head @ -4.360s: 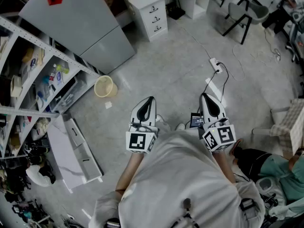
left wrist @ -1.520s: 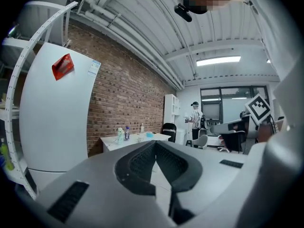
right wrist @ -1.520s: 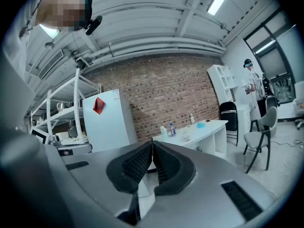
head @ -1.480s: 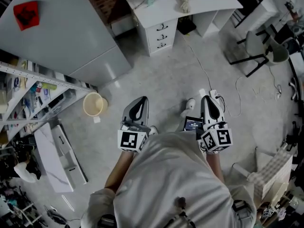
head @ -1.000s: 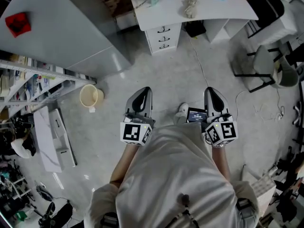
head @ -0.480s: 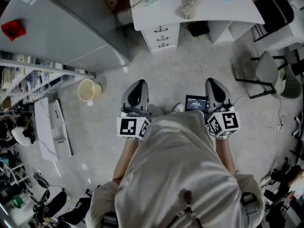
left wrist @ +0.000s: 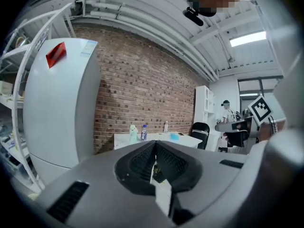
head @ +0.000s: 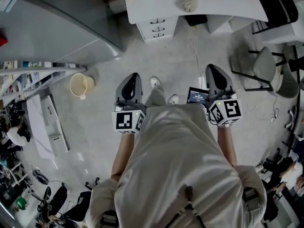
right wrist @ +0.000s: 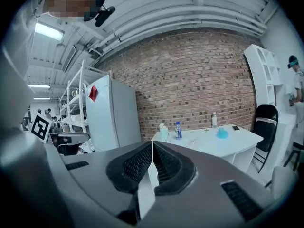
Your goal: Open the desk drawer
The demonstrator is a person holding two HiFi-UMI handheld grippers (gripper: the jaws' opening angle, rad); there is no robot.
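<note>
Step in hand: approach — nothing touched yet.
My left gripper (head: 131,81), my right gripper (head: 213,74): jaws pressed together, nothing between them.
Desk drawer (head: 156,28): in the stack under the white desk (head: 164,4), well ahead across the floor.
Next, I judge — close in, part one gripper's jaws, take a handle.

The left claw (head: 131,77) and the right claw (head: 212,69) were held out in front of the chest, side by side and well apart. Both pointed toward the worktop (head: 156,6) and were well short of it. Each claw had its jaws pressed together, with nothing between them.
</note>
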